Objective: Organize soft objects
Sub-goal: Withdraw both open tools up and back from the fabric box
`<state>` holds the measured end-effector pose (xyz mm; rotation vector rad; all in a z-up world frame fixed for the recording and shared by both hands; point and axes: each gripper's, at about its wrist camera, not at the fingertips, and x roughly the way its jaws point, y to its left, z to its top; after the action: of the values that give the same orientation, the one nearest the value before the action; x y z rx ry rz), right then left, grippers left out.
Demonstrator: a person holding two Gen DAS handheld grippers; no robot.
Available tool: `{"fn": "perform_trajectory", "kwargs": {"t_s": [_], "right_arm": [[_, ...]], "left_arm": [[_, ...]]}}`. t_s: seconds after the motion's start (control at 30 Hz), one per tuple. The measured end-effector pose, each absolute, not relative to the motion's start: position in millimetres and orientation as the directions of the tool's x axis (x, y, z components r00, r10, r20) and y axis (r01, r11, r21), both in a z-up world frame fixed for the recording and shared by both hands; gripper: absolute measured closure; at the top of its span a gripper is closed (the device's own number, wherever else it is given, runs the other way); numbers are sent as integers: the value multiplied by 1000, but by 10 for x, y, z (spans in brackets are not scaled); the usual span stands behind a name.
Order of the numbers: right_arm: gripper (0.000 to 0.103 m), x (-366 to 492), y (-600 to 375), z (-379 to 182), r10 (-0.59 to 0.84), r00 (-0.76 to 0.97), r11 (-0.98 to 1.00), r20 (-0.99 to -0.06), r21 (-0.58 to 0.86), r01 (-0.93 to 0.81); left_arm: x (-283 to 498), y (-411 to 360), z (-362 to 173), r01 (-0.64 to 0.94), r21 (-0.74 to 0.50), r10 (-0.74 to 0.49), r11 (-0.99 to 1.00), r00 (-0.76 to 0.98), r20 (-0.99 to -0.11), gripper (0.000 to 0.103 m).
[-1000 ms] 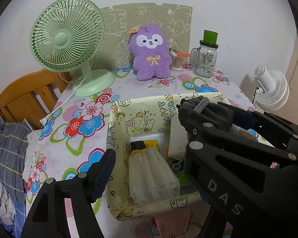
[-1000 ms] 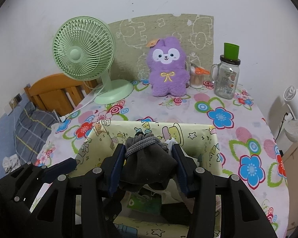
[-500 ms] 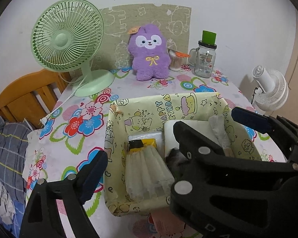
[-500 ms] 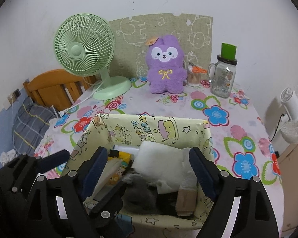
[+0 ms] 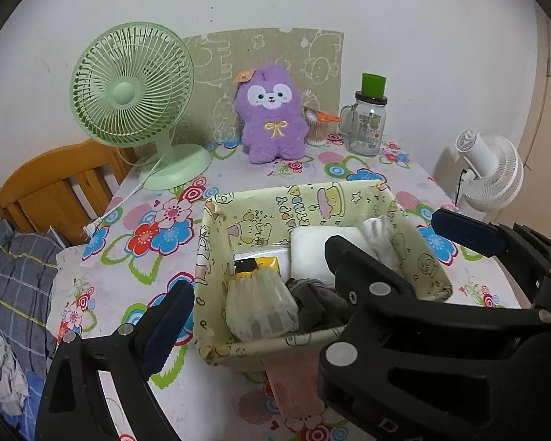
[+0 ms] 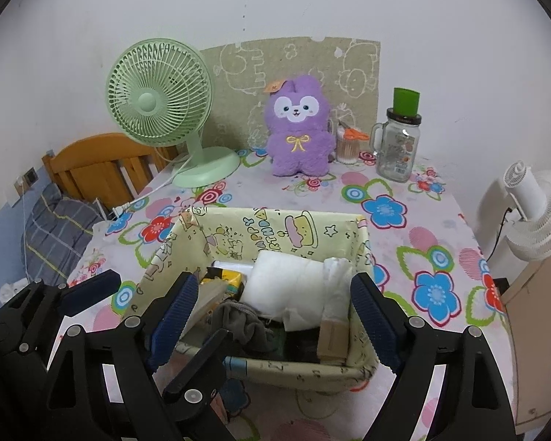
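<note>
the grey sock (image 6: 244, 325) lies loose at the near edge of the basket (image 6: 349, 229) just ahead of the right gripper (image 6: 272, 325), whose released jaws straddle it empty (left gripper (image 5: 305, 279) is opening, also empty).

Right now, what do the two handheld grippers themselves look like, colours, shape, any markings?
Both are black plastic with angular, cut-out frames joined by silver round rivets. The right gripper has two long fingers lined with ribbed dark blue pads. The left gripper has the same blue pads, and the right one, seen across its view, carries white letters that are cut off. No cables, hands or sleeves show.
</note>
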<state>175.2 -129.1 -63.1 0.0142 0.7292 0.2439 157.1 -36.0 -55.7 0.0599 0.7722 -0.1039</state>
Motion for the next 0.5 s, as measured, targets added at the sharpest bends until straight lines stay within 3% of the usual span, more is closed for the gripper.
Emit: {"fn": "perform_trajectory", "kwargs": {"t_s": [0.5], "right_arm": [[13, 1367, -1400, -427, 197, 755, 979, -625, 81, -187]], "left_arm": [[1237, -454, -390, 144, 10, -102, 990, 745, -660, 4]]}}
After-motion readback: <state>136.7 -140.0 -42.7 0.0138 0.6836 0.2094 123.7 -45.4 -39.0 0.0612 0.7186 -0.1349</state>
